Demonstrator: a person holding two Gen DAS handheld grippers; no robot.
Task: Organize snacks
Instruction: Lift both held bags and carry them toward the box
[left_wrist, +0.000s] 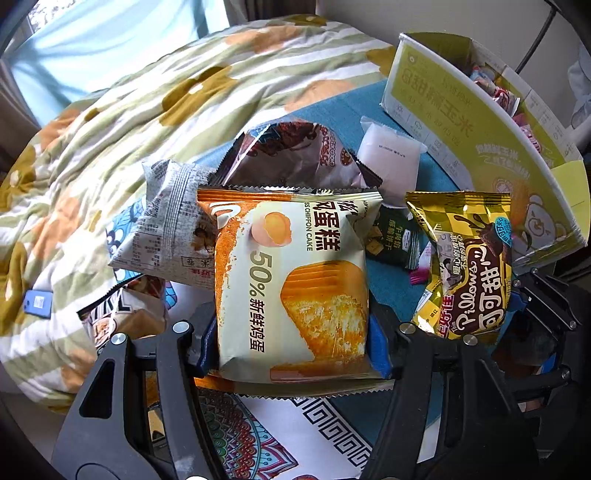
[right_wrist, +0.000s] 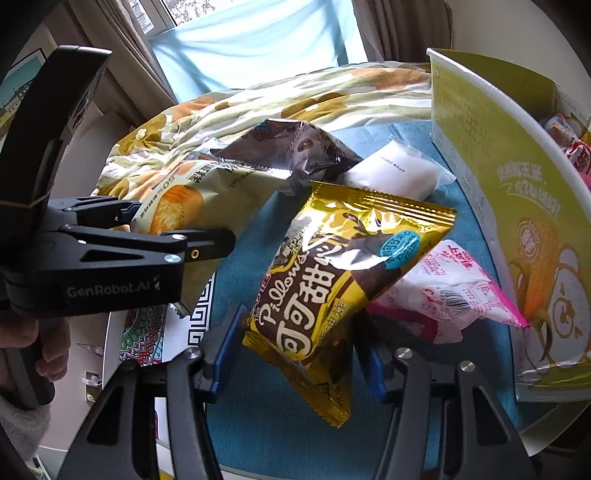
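My left gripper (left_wrist: 291, 354) pinches the chiffon cake packet (left_wrist: 295, 284) by its lower part, the blue pads pressed on both sides, in the middle of the left wrist frame. My right gripper (right_wrist: 295, 369) is closed on the gold cocoa pillows packet (right_wrist: 343, 273), which hangs tilted at the centre of the right wrist frame. Under it lies a pink and white packet (right_wrist: 450, 291) on the blue cloth (right_wrist: 258, 424), perhaps touching it; I cannot see well. Further up are a brown packet (right_wrist: 295, 147) and a white packet (right_wrist: 395, 170). The yellow-green carton (right_wrist: 491, 166) stands at the right edge, with snacks inside. The flowered quilt (left_wrist: 110, 129) fills the upper left.
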